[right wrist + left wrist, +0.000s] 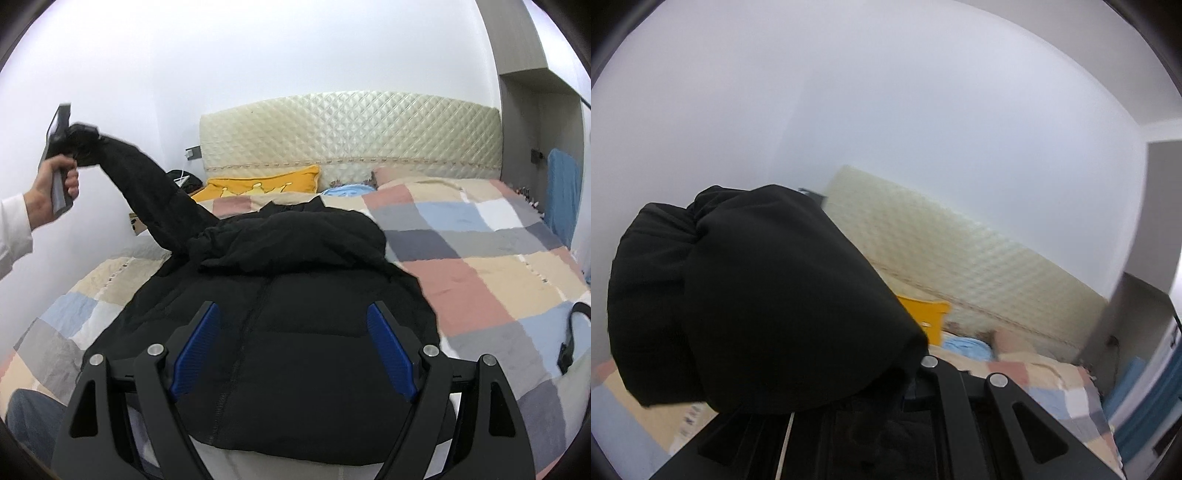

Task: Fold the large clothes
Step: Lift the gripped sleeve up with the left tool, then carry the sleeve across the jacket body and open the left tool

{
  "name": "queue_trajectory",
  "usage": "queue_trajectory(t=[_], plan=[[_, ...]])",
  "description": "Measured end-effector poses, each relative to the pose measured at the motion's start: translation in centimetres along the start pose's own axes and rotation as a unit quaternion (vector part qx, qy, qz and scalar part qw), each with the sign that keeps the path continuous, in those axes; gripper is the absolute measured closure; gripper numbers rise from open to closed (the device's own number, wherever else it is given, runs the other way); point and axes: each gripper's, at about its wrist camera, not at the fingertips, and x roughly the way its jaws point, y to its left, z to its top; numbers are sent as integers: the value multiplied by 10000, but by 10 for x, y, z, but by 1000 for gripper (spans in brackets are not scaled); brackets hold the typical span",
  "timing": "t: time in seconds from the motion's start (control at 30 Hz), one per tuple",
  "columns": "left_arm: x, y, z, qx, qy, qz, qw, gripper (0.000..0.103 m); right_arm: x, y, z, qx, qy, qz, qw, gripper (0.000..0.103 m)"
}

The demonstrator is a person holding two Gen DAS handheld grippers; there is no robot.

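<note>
A black puffer jacket (295,295) lies zipper-up on the checked quilt (480,258), its collar toward the quilted headboard (351,129) at 12 o'clock. The right gripper (291,350) hovers over the jacket's body, blue pads (388,350) spread wide, holding nothing. At 10 o'clock the left gripper (61,136) lifts the sleeve (147,184), its cuff bunched in the pinching fingers. A yellow pillow (258,184) rests below the headboard.

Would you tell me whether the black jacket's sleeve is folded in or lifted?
Lifted: the left gripper holds the sleeve cuff raised above the jacket on the bed.
</note>
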Motion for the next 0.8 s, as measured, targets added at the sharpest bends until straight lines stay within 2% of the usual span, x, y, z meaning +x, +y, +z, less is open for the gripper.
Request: queue_trajectory(t=[0.13, 0.37, 0.47, 0.67, 0.8], plan=[[5, -54, -6, 147, 30, -361, 9992, 94, -2, -16, -3, 246, 36, 59, 9997, 21], [16, -147, -29, 724, 184, -640, 9951, 94, -10, -36, -9, 413, 80, 61, 9991, 21], [28, -181, -47, 973, 274, -790, 9917, 94, -9, -49, -13, 762, 167, 37, 9969, 21], [57, -240, -105, 1462, 466, -963, 9835, 93, -1, -64, -14, 950, 205, -189, 9951, 21], [90, -278, -153, 1896, 839, -1237, 9704, 90, 11, -72, -14, 1133, 269, -233, 9929, 21]])
